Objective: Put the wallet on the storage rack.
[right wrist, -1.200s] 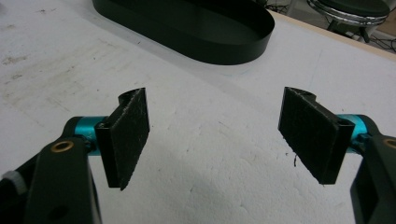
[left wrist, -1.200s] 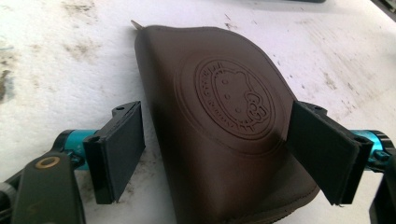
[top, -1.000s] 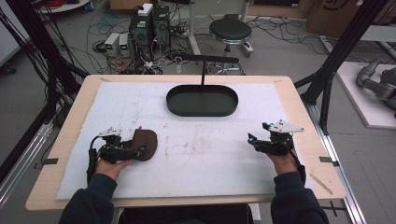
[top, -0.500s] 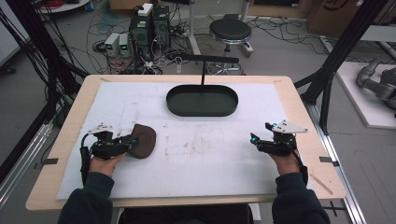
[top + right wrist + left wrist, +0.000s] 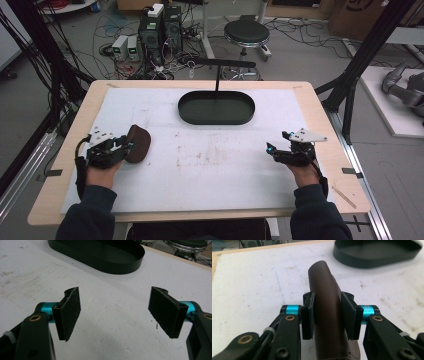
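A dark brown, smooth, rounded object [image 5: 139,142] is at the left of the white mat, and my left gripper [image 5: 128,147] is shut on it. In the left gripper view the brown object [image 5: 323,285] stands on edge between the two pads, which press on its sides; the jaws have just been closing on it. My right gripper [image 5: 276,141] hovers at the right side of the mat. In the right gripper view it [image 5: 116,307] stands open with only bare mat between its pads [image 5: 70,308]. A black oval tray [image 5: 216,121] lies empty at the back middle.
The white mat [image 5: 215,170] covers most of the wooden table [image 5: 345,190]. A black post with a crossbar [image 5: 218,64] rises just behind the tray. The tray's wall [image 5: 100,261] lies ahead of the right gripper. Cables, computers and a stool are on the floor beyond.
The left gripper's jaws have closed on the brown object. It has risen off the mat a little and shifted left with the hand. The right gripper has stayed where it was.
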